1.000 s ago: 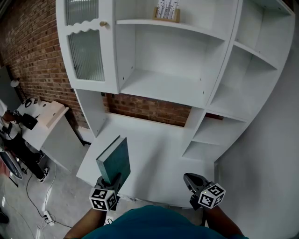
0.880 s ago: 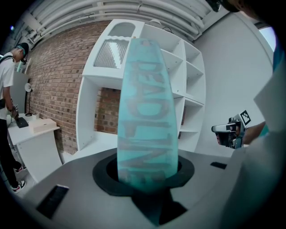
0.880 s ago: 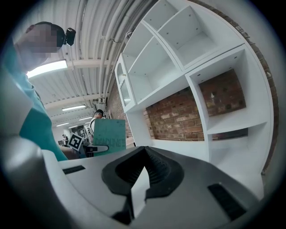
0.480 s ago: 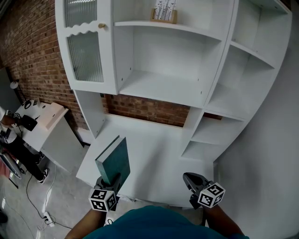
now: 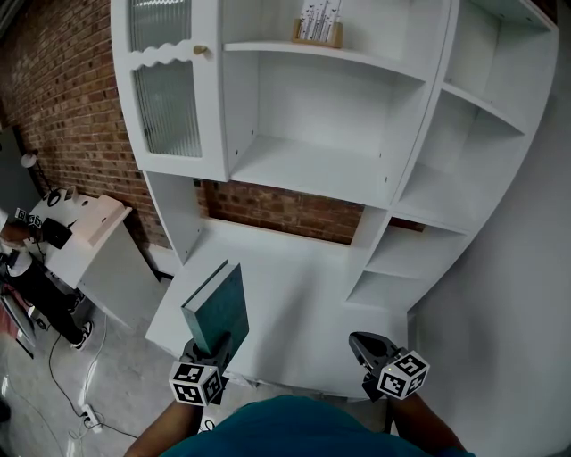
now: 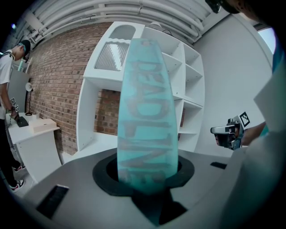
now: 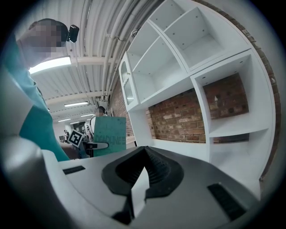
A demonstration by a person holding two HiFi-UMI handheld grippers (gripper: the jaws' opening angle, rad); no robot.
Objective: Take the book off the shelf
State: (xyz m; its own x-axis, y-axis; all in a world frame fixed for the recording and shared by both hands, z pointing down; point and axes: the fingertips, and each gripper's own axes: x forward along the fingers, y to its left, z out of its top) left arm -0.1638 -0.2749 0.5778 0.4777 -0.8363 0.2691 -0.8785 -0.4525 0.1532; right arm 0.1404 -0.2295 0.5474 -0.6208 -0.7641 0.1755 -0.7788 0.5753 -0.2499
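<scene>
Nothing has shifted this last second: my left gripper (image 5: 218, 344) still pinches the book (image 5: 219, 306) upright, near me and clear of the shelf (image 5: 303, 170), while my right gripper (image 5: 361, 344) stays pressed together and empty, so the removal looks done.

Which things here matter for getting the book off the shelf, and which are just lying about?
Job:
- teal hardcover book, clamped upright in the left gripper
- white wooden shelf unit
- right gripper, shut and empty

Lying about:
- small wooden rack of white items on an upper shelf
- white side table
</scene>
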